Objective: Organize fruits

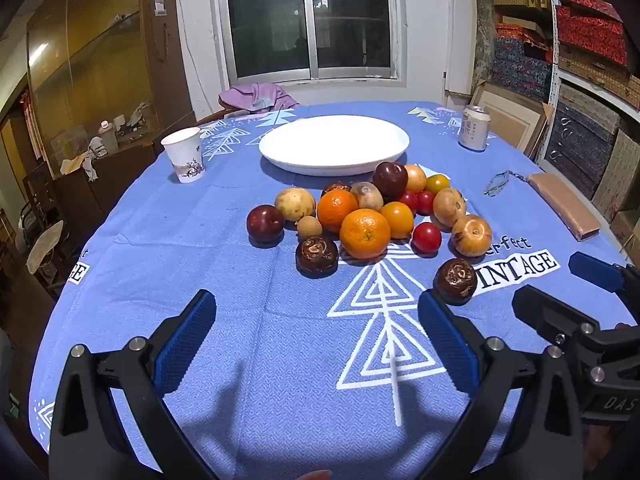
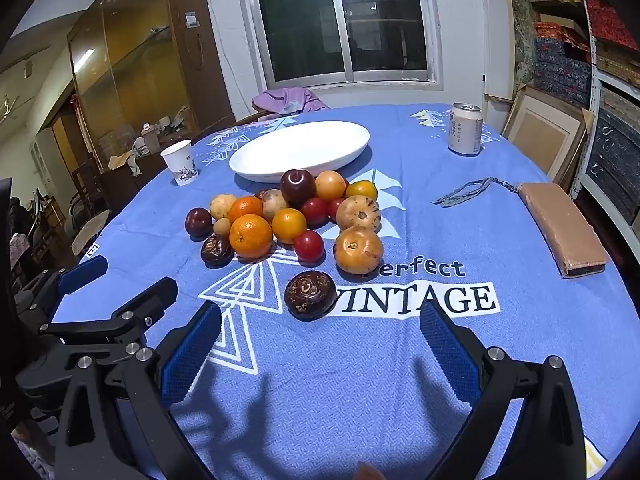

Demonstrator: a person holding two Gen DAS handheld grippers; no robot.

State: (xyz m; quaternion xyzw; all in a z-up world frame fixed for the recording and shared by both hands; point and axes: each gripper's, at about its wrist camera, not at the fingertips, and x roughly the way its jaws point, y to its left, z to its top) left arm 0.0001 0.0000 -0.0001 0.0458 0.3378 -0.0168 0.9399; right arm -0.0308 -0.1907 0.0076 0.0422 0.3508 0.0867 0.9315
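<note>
Tabletop (image 1: 160, 264): bare blue cloth in front of fruit pile (image 1: 364, 216) at centre. Oval plate (image 1: 334, 144) just behind pile, long axis left-right. Left tool (image 1: 316, 344) and right tool (image 2: 320, 344) both spread apart, holding nothing.

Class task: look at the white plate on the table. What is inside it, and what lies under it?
Nothing lies in the white plate; its dish shows bare. All the fruit sits in front of it on the blue tablecloth, which runs under the plate; that covered patch cannot be seen.
</note>
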